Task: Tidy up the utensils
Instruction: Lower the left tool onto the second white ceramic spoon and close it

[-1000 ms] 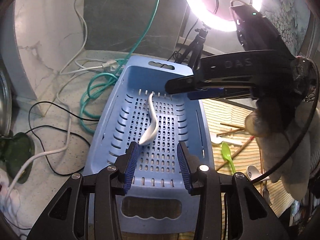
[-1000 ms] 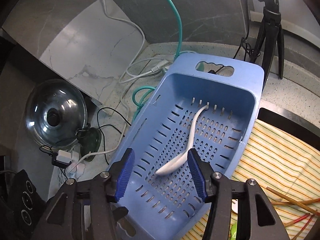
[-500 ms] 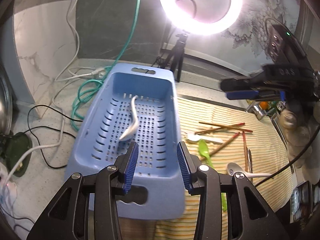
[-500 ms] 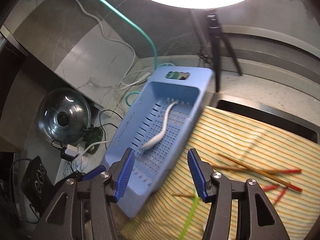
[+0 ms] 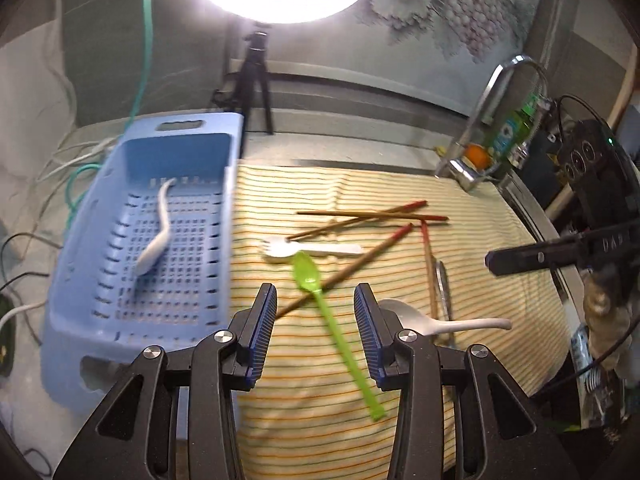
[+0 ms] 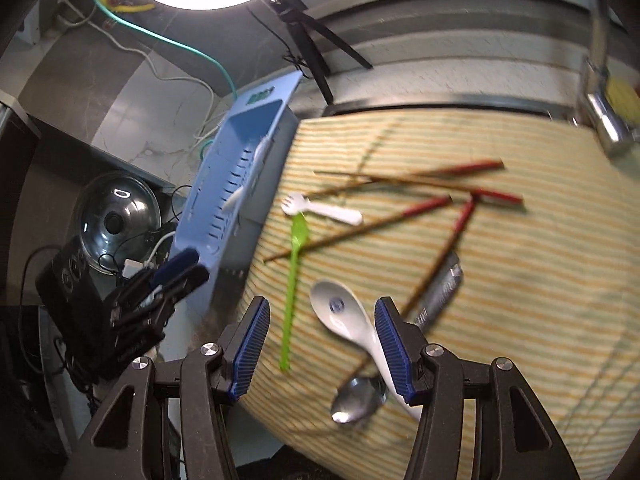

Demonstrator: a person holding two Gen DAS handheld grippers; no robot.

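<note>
Both grippers, left (image 5: 315,330) and right (image 6: 322,346), jaws parted and empty, have swung right from the basket (image 5: 100,216) over the remaining utensils.

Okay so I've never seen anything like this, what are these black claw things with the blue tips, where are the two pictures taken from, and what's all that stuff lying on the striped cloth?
No robot here: a person holds a hand tool in each hand, and each tool ends in two-fingered tongs with ribbed blue pads. A small wide-angle camera on each tool looks forward along them, so one picture comes from the left tongs and the other from the right tongs. Both stand open and hold nothing.

On the striped cloth lie a green plastic spoon, a white plastic fork, several red-tipped chopsticks, a white soup spoon and a metal spoon. Beside the cloth stands a blue slotted basket with one white spoon already in it. The bright circle is a ring light on a tripod.
</note>
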